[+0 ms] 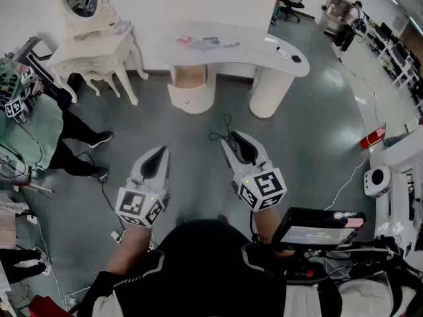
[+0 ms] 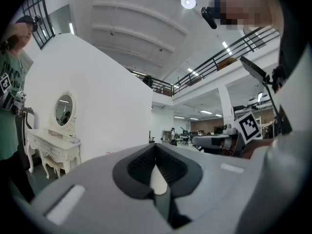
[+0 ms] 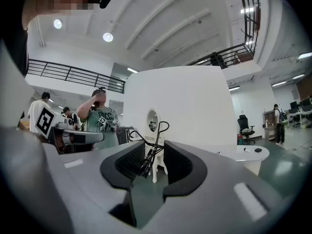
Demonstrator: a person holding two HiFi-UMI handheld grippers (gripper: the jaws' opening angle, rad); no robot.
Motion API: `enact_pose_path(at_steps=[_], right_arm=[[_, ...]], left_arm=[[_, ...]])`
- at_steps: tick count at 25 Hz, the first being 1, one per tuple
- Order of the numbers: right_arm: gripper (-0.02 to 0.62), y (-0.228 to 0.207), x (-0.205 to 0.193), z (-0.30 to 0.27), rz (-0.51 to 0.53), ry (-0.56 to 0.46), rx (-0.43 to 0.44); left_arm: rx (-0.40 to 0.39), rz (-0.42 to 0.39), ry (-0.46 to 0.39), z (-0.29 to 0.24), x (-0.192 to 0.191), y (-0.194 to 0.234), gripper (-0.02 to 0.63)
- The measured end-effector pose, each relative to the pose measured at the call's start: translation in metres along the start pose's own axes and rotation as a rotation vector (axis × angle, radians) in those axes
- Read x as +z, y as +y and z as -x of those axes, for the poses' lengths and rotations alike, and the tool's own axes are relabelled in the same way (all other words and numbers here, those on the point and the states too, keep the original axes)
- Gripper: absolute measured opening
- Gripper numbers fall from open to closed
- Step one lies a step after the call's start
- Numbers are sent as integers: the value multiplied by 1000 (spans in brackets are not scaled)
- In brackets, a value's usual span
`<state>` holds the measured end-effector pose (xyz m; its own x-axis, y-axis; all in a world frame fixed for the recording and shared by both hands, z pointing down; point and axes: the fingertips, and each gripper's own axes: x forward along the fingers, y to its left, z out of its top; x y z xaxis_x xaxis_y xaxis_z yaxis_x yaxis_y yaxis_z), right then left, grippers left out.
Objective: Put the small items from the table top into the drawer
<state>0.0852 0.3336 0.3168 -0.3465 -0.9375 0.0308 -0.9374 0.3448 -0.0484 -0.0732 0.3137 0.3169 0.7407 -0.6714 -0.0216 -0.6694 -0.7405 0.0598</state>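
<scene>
Short of white table (image 1: 231,50), grippers level.
Right gripper (image 1: 236,139) clamps black eyelash curler (image 3: 148,160); left gripper (image 1: 161,152) closed, empty.

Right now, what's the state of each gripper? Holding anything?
Left gripper: shut, nothing between the jaws.
Right gripper: shut on a black eyelash curler, whose loop handles stick out past the jaws.
</scene>
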Motion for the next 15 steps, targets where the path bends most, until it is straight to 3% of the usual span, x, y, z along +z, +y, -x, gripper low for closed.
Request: enact_pose_path(at_steps=[15], right_arm=[[123,11,4,-19,17,-5,31]], left_arm=[[21,8,8,7,-6,17,0]])
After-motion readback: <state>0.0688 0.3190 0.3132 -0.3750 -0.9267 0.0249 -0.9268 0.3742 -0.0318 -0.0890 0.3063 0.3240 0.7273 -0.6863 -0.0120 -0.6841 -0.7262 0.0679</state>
